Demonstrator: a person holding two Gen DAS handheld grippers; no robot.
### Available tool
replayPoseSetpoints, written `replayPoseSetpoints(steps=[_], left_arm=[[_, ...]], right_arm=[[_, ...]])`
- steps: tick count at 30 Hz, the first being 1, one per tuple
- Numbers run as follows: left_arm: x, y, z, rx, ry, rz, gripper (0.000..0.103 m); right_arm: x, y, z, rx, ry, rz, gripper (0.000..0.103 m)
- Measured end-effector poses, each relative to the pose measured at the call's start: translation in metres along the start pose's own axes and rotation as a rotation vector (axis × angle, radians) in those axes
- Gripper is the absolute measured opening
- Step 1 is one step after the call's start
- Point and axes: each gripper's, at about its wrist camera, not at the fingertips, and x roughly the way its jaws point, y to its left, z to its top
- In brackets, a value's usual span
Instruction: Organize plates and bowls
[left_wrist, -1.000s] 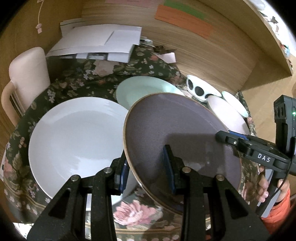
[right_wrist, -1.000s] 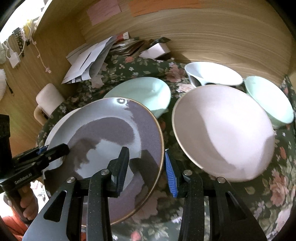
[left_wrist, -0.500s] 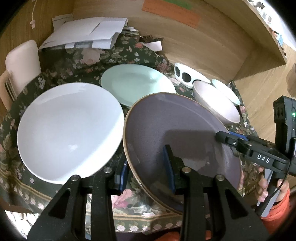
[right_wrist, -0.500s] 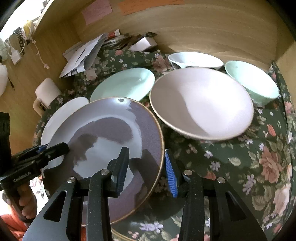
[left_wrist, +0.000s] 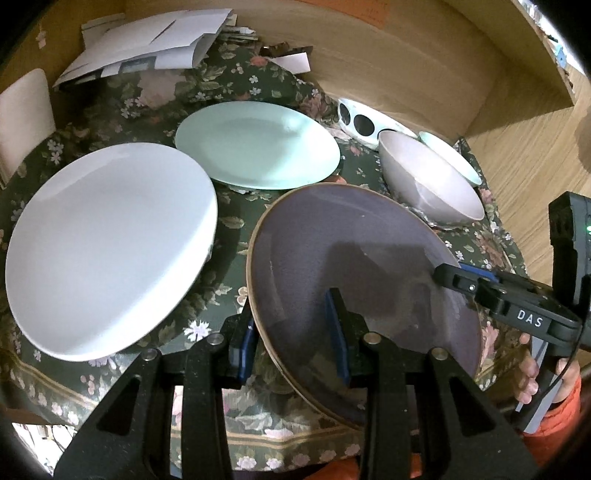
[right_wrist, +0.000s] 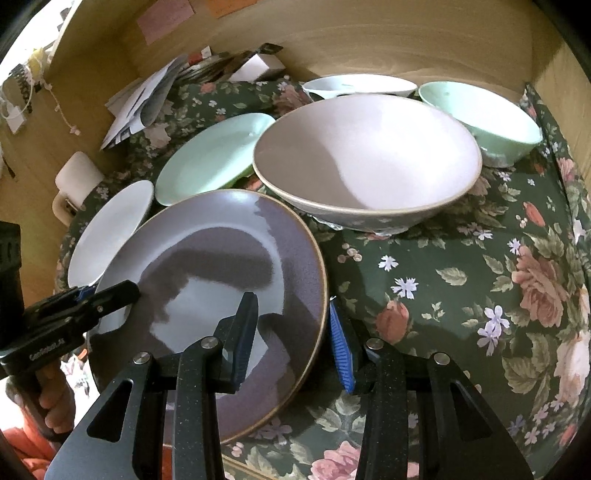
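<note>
Both grippers are carrying the purple plate (left_wrist: 354, 273) above the floral cloth (right_wrist: 461, 288), each clamped on an opposite edge. The left gripper (left_wrist: 295, 332) is gripping the plate's left rim, one pad under and one pad on the upper face. The right gripper (right_wrist: 291, 332) is gripping the right rim the same way. The plate is hanging tilted, apparently clear of the cloth, just in front of the pink bowl (right_wrist: 369, 155) and near the white plate (left_wrist: 107, 251).

Judged step: the plate is being brought to a stack, probably onto the white plate or the green plate (left_wrist: 255, 144).

Procedure:
- Keep both grips closed until the plate is resting flat on its target; releasing one side early is likely to let it swing or slip.
- Level the plate before lowering. The present tilt risks striking a rim first.
- Hold both hands at constant spacing, so neither pad is dragged off the narrow rim.
- Steer clear of the pink bowl's rim, which is standing close to the plate's far edge.
- Centre the plate over the target, lower it gently, then release both sides together.
</note>
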Motion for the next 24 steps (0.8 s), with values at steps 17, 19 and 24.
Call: replayPoseSetpoints(steps=[17, 19, 24], left_arm=[[0.014, 0.004, 0.007, 0.011, 0.012, -0.012, 0.035], [0.012, 0.004, 0.007, 0.024, -0.005, 0.020, 0.035], [0.000, 0.006, 0.010, 0.027, -0.045, 0.022, 0.040]], right_arm=[[0.005, 0.000, 0.001, -0.030, -0.008, -0.042, 0.037], [0.004, 0.001, 0.001, -0.032, -0.009, -0.046, 0.037], [-0.006, 0.005, 0.002, -0.048, -0.034, -0.067, 0.037]])
